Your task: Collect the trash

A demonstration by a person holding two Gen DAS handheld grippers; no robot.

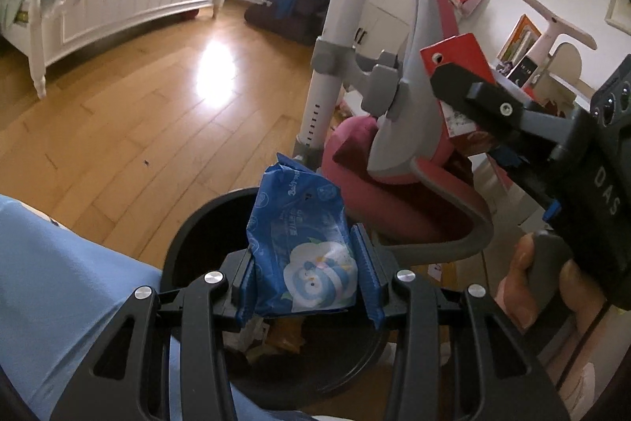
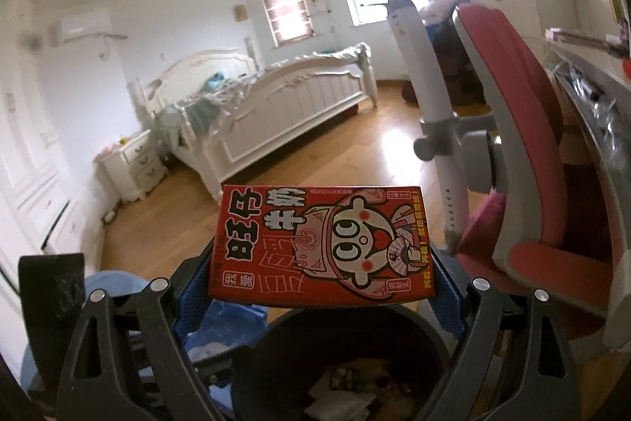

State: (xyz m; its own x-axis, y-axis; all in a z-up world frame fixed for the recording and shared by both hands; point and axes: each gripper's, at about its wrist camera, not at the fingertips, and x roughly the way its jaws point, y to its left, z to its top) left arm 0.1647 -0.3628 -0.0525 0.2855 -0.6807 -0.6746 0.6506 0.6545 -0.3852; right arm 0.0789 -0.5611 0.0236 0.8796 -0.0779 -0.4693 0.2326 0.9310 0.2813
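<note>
My left gripper (image 1: 305,279) is shut on a blue wet-wipe packet (image 1: 303,251) and holds it above a round black trash bin (image 1: 197,243). My right gripper (image 2: 315,287) is shut on a red milk carton (image 2: 323,243) and holds it above the same bin (image 2: 343,350), which has wrappers and paper inside. The right gripper also shows in the left wrist view (image 1: 457,77), up and to the right, with the red carton (image 1: 457,58) between its fingers.
A pink and grey desk chair (image 1: 394,192) stands right behind the bin; it also shows in the right wrist view (image 2: 524,152). A white bed (image 2: 276,105) stands across the wooden floor (image 1: 138,105). A desk (image 2: 591,77) is at right. My blue-clad leg (image 1: 59,283) is at left.
</note>
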